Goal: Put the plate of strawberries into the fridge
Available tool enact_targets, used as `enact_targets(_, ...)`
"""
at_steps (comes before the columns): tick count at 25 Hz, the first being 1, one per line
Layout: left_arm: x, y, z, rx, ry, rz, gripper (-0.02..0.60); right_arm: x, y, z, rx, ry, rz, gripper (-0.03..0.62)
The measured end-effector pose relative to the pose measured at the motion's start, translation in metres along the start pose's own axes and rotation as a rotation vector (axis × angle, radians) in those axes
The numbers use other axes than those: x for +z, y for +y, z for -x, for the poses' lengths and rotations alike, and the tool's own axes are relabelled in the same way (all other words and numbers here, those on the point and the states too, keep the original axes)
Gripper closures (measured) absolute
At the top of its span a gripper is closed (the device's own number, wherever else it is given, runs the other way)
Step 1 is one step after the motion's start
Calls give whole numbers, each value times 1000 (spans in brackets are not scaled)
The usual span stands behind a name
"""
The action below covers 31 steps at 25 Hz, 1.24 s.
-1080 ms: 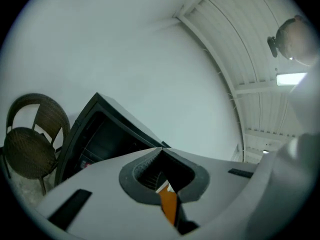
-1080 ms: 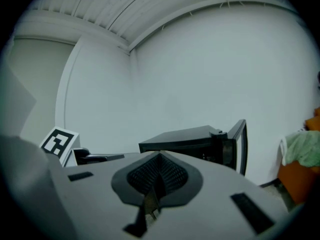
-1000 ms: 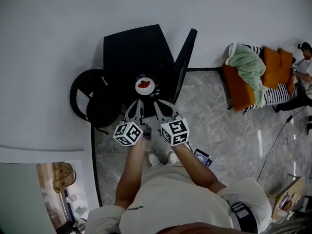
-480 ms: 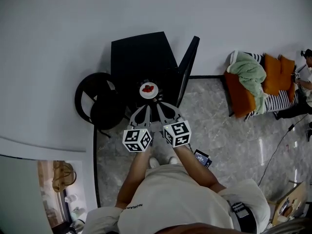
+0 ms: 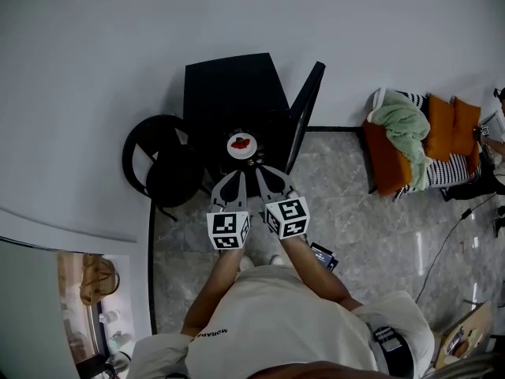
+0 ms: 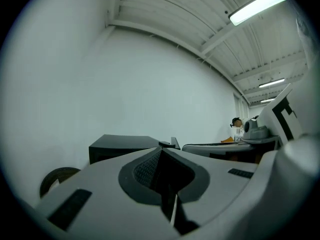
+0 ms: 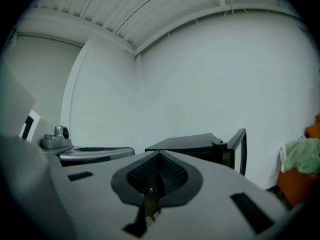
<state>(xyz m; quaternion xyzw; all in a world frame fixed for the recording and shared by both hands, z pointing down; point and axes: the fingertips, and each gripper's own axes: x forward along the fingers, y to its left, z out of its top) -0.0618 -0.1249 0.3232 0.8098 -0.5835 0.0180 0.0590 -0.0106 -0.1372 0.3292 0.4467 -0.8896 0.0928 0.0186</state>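
Observation:
A small white plate of red strawberries [image 5: 242,145] hangs in front of the open black fridge [image 5: 229,85], just past its dark opening. The fridge door [image 5: 305,109] stands swung out to the right. My left gripper [image 5: 237,166] and right gripper [image 5: 256,166] come together at the plate's near rim, both shut on it. In the left gripper view the shut left gripper [image 6: 165,184] pinches a thin white plate edge [image 6: 173,215], with the fridge [image 6: 120,144] ahead. In the right gripper view the shut right gripper [image 7: 157,179] holds a pale sliver; the fridge [image 7: 195,145] and its door [image 7: 241,149] lie beyond.
A black round stool [image 5: 154,164] stands against the fridge's left side. An orange sofa with a green blanket [image 5: 402,136] sits at the right, with a person at the far right edge. A dark phone-like object [image 5: 323,255] lies on the grey floor by my feet.
Both grippers and the plate have edged toward the fridge. The left gripper's marker cube has swung in closer to the right one.

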Motion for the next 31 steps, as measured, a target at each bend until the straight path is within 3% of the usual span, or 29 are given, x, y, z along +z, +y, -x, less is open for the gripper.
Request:
enact_targets(10, 7, -7, 12, 55, -29, -52, 581, 5, 9, 9, 6, -30, 48, 583)
enact_targets(31, 28, -10, 6, 70, -98, -69, 581, 28, 3, 8, -9, -110, 73, 583)
